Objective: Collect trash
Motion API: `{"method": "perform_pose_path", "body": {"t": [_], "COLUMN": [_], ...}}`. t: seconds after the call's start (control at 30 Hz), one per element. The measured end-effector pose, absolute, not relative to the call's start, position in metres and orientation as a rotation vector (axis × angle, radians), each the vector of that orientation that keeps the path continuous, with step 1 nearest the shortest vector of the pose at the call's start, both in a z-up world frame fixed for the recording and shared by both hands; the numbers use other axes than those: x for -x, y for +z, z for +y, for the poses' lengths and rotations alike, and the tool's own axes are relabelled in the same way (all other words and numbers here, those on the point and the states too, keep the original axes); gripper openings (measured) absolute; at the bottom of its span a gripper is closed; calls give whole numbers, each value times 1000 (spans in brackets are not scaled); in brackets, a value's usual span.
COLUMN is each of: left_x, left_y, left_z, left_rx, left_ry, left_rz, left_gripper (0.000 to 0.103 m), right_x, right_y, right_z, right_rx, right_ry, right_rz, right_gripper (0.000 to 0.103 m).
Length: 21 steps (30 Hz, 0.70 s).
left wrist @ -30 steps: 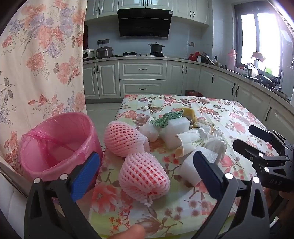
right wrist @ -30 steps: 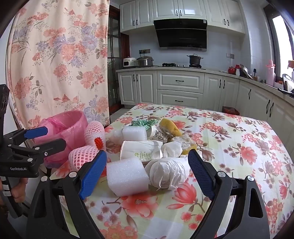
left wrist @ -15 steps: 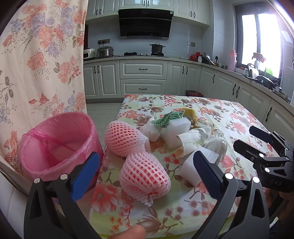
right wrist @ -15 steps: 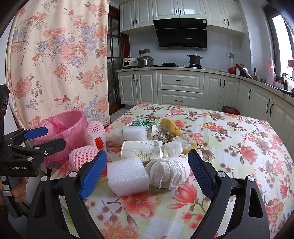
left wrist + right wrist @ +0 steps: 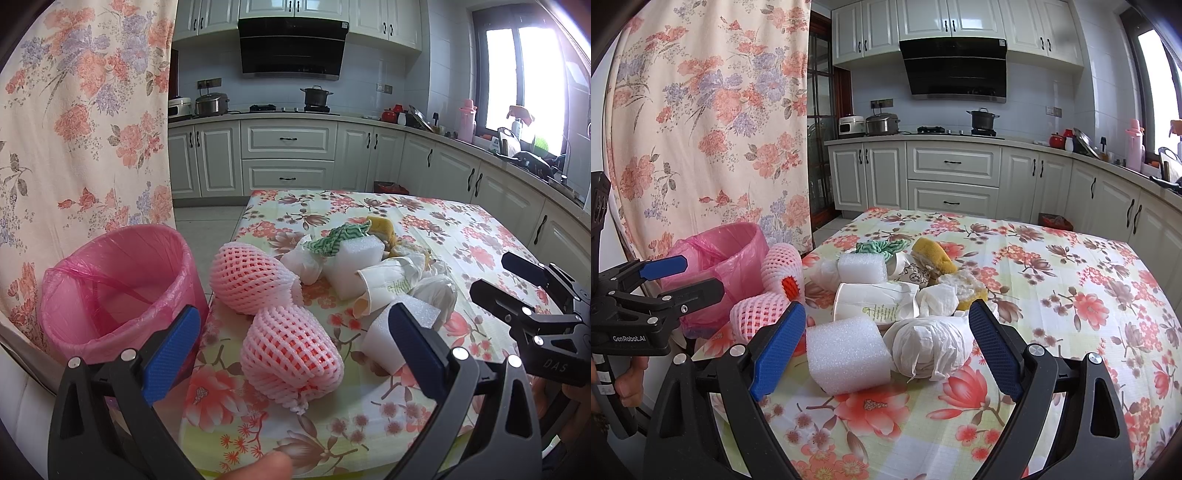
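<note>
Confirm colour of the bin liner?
Pink, translucent plastic, lining the bin; clearest in the left wrist view.

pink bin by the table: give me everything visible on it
The pink bin is a round plastic bucket, upright, lined with a thin pink translucent bag folded over the rim and wrinkled down the inside. It looks empty as far as the interior shows. It stands beside the left edge of the floral-cloth table, in front of the flowered curtain, its rim near table height. Whether it touches the table cannot be told. The left gripper, fingers open, is apart from it.
</note>
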<state>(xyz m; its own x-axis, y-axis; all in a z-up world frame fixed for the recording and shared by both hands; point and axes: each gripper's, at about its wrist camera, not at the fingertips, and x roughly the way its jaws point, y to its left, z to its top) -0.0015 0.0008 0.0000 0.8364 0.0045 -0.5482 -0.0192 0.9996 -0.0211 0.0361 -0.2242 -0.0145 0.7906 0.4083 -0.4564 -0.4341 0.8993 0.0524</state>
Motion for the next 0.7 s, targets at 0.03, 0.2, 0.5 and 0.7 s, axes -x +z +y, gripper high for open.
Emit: {"method": "perform_pose_path", "body": {"t": [0.03,0.2,0.5,0.7], "left_x": [2,2,2,2], "left_y": [0,0,1,1], "left_z": [1,1,4,5], "left_rx": [27,27,30,29], "left_ry": [13,14,16,17], "left_rz": [580,582,582,582], "left_gripper": [99,99,99,99], "right_x": [-37,-37,-37,-36], "right_y": [-14,-15,-15,-15], "right_z": [-224,-224,-224,-224], "right_rx": [55,55,55,54], "right_ry": [453,454,454,454], "right_rz": [480,480,480,479], "right_gripper": [84,84,84,84]}}
